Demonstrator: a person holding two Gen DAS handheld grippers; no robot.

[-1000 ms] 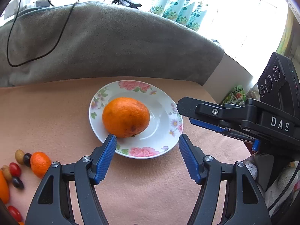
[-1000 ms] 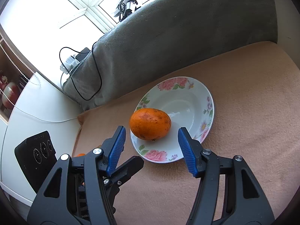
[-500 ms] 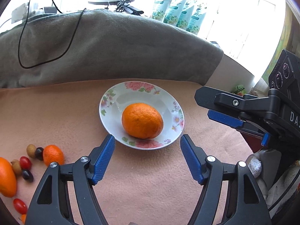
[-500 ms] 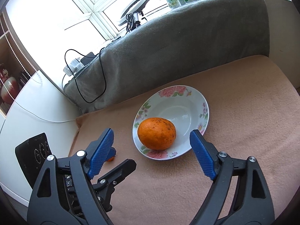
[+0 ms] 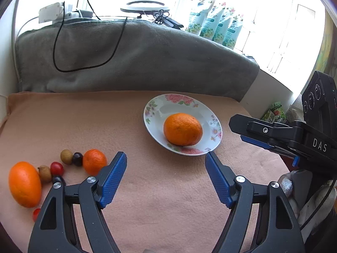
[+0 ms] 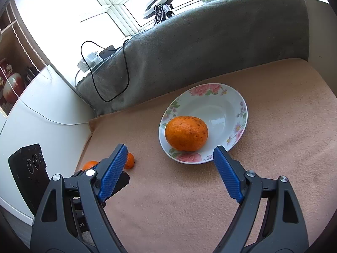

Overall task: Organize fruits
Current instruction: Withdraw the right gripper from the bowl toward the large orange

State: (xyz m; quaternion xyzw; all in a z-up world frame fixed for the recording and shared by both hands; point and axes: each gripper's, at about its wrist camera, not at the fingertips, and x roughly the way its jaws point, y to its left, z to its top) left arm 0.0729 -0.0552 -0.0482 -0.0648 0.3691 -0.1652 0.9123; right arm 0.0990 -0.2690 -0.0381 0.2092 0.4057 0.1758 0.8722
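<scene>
A big orange [image 5: 182, 129] lies in a white plate [image 5: 155, 109] with a flowered rim, on the tan cloth. My left gripper [image 5: 165, 158] hovers just short of the plate's near rim; its jaws are opening, with nothing between them. To its left sit a small mandarin [image 5: 94, 161], a large oval orange [image 5: 24, 183] and several small fruits [image 5: 63, 164]. The right wrist view shows the same orange [image 6: 186, 133] and plate [image 6: 223, 105], with my right gripper [image 6: 170, 152] open and empty at the rim. The mandarin [image 6: 129, 160] peeks from behind its left finger.
A grey blanket [image 5: 137, 59] with a black cable [image 5: 84, 67] rises behind the cloth. Packets [image 5: 214, 27] and a ring light [image 5: 145, 5] stand on the window sill. A white cabinet [image 6: 42, 116] borders the cloth's left edge. The right gripper's body [image 5: 294, 139] reaches in from the right.
Both grippers have drawn back from the plate, so it looks smaller and farther. The right jaws have spread wider, the left a little. More loose fruits have come into the left view.
</scene>
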